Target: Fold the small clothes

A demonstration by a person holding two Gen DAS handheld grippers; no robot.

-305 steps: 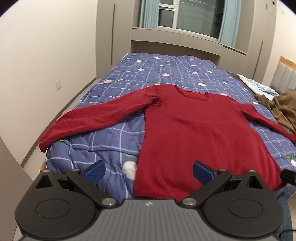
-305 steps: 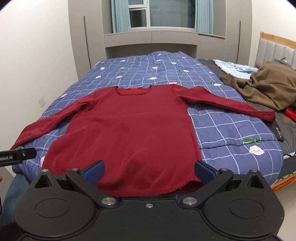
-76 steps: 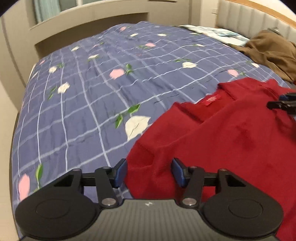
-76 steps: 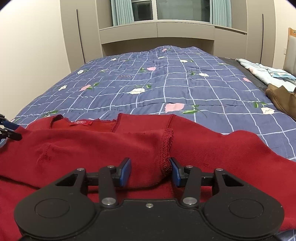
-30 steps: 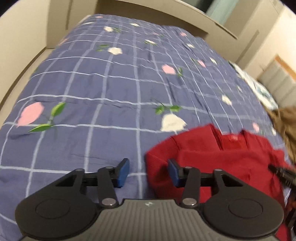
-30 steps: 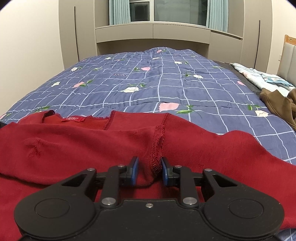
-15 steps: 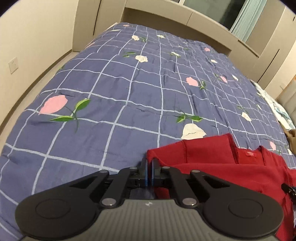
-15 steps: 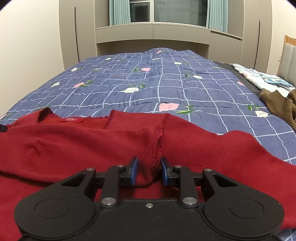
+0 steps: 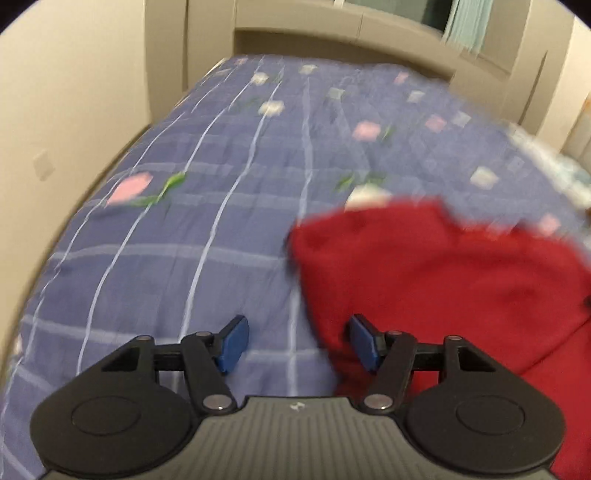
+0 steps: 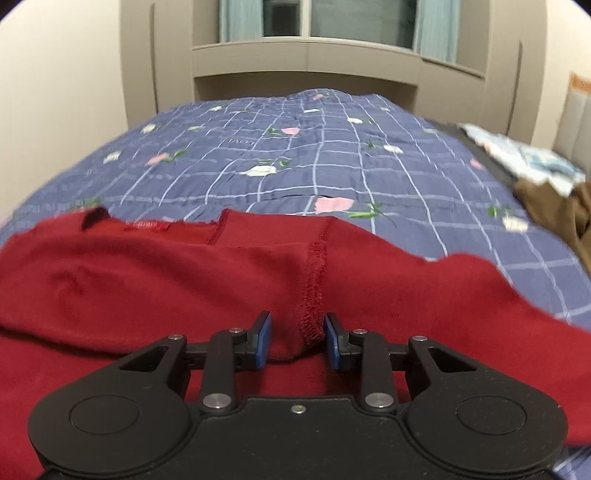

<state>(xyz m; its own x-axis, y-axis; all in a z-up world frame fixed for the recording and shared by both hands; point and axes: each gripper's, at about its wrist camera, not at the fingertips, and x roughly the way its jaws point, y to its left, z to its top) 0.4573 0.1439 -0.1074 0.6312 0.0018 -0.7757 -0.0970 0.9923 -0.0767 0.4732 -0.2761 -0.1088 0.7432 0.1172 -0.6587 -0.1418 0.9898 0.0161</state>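
Red sweater lies on the blue checked bedspread, folded over on itself so that one layer covers another. In the right wrist view its neckline with a small red label sits at the far left edge, and a stitched hem runs from the fold line down toward the camera. One part of the sweater stretches off to the right across the bedspread.

The right gripper hovers low over the sweater with its blue pads set a little apart. The bunched hem edge sits between the pads; a gap shows on each side, so the pads do not press on it. These jaws have just been opening slightly, with the hem between them.

The left wrist view is blurred. There the left gripper stands with its jaws wide apart. Its left pad is over bare bedspread, while its right pad is over the near-left edge of the sweater. The jaws have just been opening, and nothing is pinched between them; the sweater's edge lies below the gap on the right.

At the far right of the bed lie a brown garment and some pale patterned cloth. Beyond the bed stand beige cupboards and a window with pale blue curtains.
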